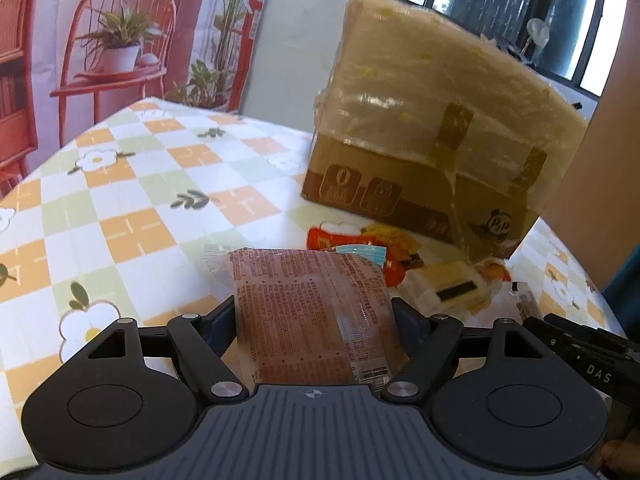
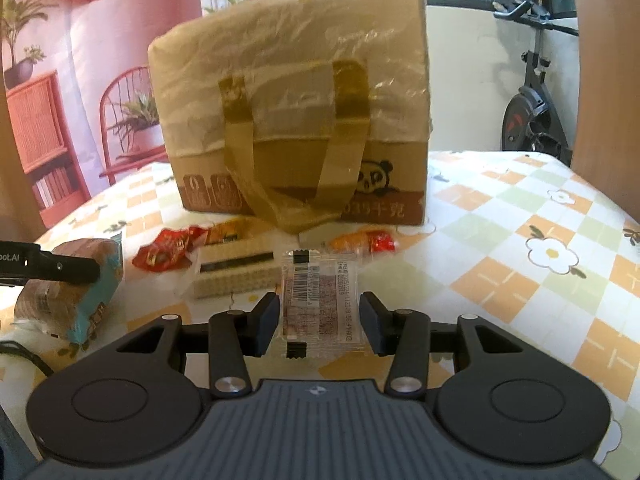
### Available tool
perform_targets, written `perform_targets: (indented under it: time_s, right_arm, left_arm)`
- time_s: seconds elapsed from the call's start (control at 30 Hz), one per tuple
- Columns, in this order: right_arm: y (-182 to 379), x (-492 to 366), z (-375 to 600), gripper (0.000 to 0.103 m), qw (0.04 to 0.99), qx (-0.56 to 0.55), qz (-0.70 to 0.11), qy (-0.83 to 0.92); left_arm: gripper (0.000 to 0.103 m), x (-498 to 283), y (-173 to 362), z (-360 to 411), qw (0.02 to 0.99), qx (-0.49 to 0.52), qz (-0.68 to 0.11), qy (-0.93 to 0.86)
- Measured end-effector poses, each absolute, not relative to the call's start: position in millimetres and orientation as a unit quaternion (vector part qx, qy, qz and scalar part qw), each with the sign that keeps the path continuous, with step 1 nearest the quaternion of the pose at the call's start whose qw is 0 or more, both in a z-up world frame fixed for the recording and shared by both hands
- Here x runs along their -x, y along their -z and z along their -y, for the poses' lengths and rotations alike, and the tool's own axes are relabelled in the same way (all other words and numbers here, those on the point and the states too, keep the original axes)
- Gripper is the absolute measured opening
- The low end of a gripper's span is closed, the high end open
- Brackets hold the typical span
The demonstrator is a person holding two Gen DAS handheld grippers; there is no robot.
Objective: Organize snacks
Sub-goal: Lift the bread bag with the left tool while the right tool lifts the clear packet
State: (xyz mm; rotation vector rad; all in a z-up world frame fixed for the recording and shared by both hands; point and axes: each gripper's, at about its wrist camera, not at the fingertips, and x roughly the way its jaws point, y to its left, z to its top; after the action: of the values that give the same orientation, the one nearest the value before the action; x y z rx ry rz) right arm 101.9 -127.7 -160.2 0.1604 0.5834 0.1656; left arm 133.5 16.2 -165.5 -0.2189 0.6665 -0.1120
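1. The tabletop [image 2: 520,216] has a cloth with orange, green and white squares and white flowers on it.
2. Behind it on the left hangs a picture wall [image 2: 52,92] with red chairs, shelves and plants. It is hard to tell if any of that is real.
3. On the right there are windows and an exercise bike [image 2: 528,92], cut off by the edge of the right view.
4. A big box [image 2: 296,92] stands in the middle of the tabletop, wrapped in shiny plastic and tape. A panda is drawn low on its front.
5. The left tongs [image 1: 316,316] are closed on a brown bag [image 1: 316,312], one finger pressed on each side. In the left view the bag is blurry and its small words cannot be read. Its near end is hidden behind the tool.
6. In front of the box lie red packs [image 2: 168,250], a pale bar [image 2: 236,270] in clear wrap, and an orange and red pack [image 2: 364,242]. They are blurry.
7. The right tongs [image 2: 319,322] are open, with a clear pack [image 2: 320,300] lying on the tabletop between the fingers. The left finger looks to be at the wrapper's edge; the right finger is a bit apart from it.
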Motion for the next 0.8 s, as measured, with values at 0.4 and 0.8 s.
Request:
perform_targets:
  time_s: [0.4,0.8]
  right_arm:
    - [114,-113,140,0.047,0.969,-0.077,-0.219,-0.089]
    - [50,-136,157,0.047,0.983,-0.076,-0.132,-0.102]
  left_arm:
    - [0.08,-150,112,-23,0.953,0.106,-0.272,0.081]
    - [0.08,-180,36,-11,0.969,0.096,-0.195,0.116]
